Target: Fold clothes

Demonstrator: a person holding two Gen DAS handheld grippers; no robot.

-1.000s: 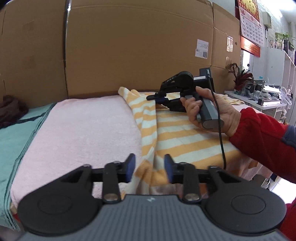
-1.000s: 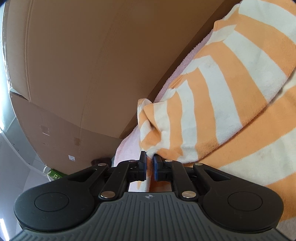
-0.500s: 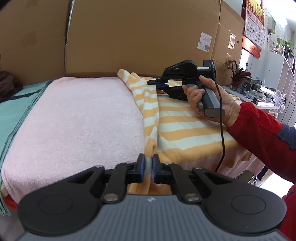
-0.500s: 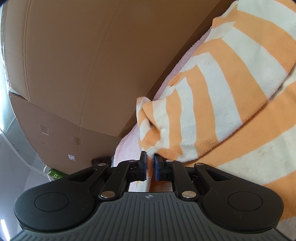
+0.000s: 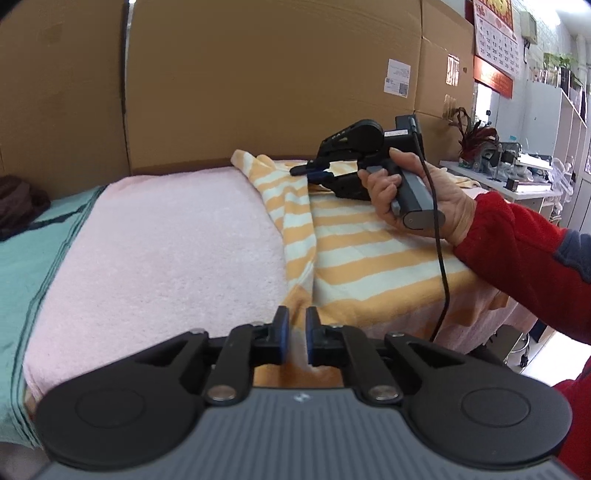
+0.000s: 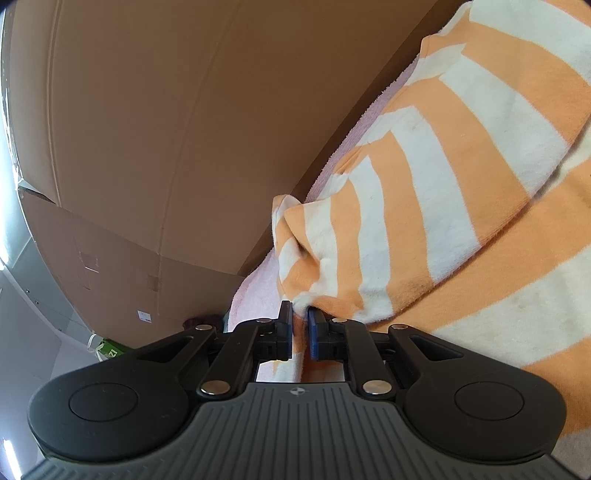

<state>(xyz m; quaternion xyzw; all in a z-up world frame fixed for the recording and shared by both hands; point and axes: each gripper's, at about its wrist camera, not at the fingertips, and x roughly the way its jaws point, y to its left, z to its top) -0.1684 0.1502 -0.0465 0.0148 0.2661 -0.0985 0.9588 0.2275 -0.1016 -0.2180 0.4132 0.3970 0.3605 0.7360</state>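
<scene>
Nearest, in the left wrist view, the left claw (image 5: 294, 334) stands narrow; its jaws have just been opening a little, and the near edge of the striped garment (image 5: 369, 254) lies between the pads, whether pressed or loose cannot be told. Directly beyond the claw, a rolled fold of the orange-and-white garment runs away along the pink towel (image 5: 173, 243), which spreads ahead and to the claw's left over the bench. Further left lies a teal cloth (image 5: 22, 280). Ahead and to the right, a hand (image 5: 417, 195) in a red sleeve (image 5: 524, 251) grips the right claw (image 5: 306, 170) at the garment's far corner. Behind everything stand cardboard boxes (image 5: 266, 81), with a wall calendar (image 5: 495, 33) at far right.

Seen from the right wrist view, the right claw (image 6: 300, 325) is nearly closed, its pads pinching a bunched corner of the striped garment (image 6: 424, 206). Beyond and to the claw's right the garment broadens; to the left rise the cardboard boxes (image 6: 147, 129).
</scene>
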